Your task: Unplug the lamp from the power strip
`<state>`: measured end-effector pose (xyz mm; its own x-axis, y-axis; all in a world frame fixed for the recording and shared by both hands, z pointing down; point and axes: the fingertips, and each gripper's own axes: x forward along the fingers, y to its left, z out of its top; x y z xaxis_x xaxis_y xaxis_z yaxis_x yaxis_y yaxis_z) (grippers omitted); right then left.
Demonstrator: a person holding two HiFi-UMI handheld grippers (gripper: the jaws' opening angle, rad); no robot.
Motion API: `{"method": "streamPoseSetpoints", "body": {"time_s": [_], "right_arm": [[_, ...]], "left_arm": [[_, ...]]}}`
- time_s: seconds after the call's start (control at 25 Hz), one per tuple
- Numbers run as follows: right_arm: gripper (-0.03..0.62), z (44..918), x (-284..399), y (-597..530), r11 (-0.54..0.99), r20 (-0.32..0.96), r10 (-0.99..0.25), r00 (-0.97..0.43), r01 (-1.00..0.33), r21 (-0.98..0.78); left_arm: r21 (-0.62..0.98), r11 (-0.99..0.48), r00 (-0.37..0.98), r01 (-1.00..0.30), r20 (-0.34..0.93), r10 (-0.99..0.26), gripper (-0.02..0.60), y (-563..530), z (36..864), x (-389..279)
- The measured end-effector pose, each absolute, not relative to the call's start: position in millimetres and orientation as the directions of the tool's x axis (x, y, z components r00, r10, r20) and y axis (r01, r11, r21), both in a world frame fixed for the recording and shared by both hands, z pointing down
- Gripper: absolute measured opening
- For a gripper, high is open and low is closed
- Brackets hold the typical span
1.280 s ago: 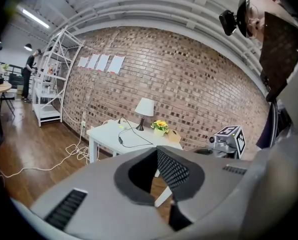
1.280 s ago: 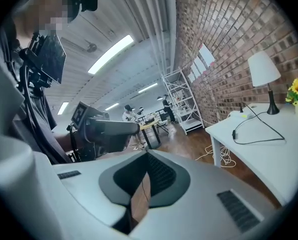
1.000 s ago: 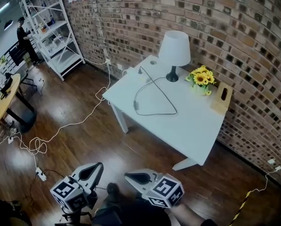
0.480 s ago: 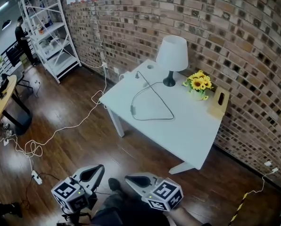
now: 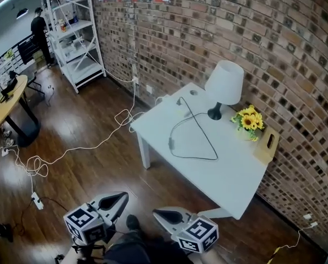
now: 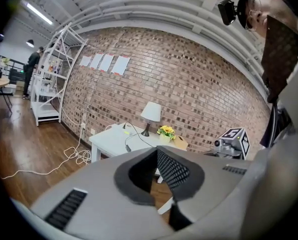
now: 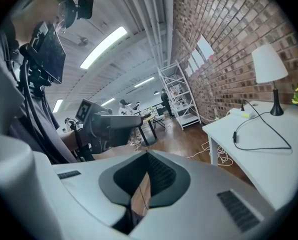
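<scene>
Both grippers are low in front of the operator, well short of the table.
- Left gripper (image 5: 119, 198): jaws closed, nothing between them.
- Right gripper (image 5: 161, 214): same, pads together and empty.
- Both point roughly at the table, just below level. Looks like a carry pose for the approach, no reason to open yet.

White table (image 5: 230, 175) is across a stretch of wood floor, pushed against the brick wall.
- Lamp cord (image 5: 194, 158) lies in a slack loop on top, so there's no tension on the plug.
- Power strip (image 7: 240, 113) sits at the table's far left corner, nearest the wall outlet, which is probably why it's there.
- Plug is seated in it, so the unplugging isn't started.
- Lamp (image 5: 224, 84) stands upright at the back by the wall.
- Yellow flowers (image 5: 249, 120) are just beside the lamp, clear of the strip.

My read: one gripper will need to pin the strip while the other pulls.
</scene>
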<state>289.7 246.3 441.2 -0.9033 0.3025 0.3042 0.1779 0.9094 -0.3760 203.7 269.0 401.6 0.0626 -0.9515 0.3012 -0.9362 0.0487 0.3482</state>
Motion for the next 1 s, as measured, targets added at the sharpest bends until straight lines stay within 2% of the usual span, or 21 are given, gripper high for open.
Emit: {"method": "streamPoseSetpoints", "body": {"time_s": [0.24,0.48,0.64,0.88,1.0], "right_arm": [[0.003,437,228,256,0.909,0.308,0.338,-0.889,0.224,-0.352],[0.003,435,174,259,0.904,0.321,0.363,-0.875,0.246,-0.351],[0.003,431,143,255,0.908,0.328,0.356,-0.875,0.241,-0.344],[0.003,418,100,257,0.915,0.305,0.35,-0.886,0.253,-0.315],[0.003,414,87,258,0.925,0.312,0.334,-0.889,0.245,-0.29]], "left_arm": [[0.318,0.059,0.034,-0.946,0.28,-0.96,0.022,276,409,138],[0.373,0.063,0.04,-0.926,0.262,-0.964,0.023,271,404,94],[0.417,0.045,0.061,-0.908,0.237,-0.97,0.022,268,404,66],[0.361,0.021,0.06,-0.932,0.21,-0.976,0.022,271,411,23],[0.412,0.016,0.078,-0.911,0.21,-0.975,0.022,273,407,12]]}}
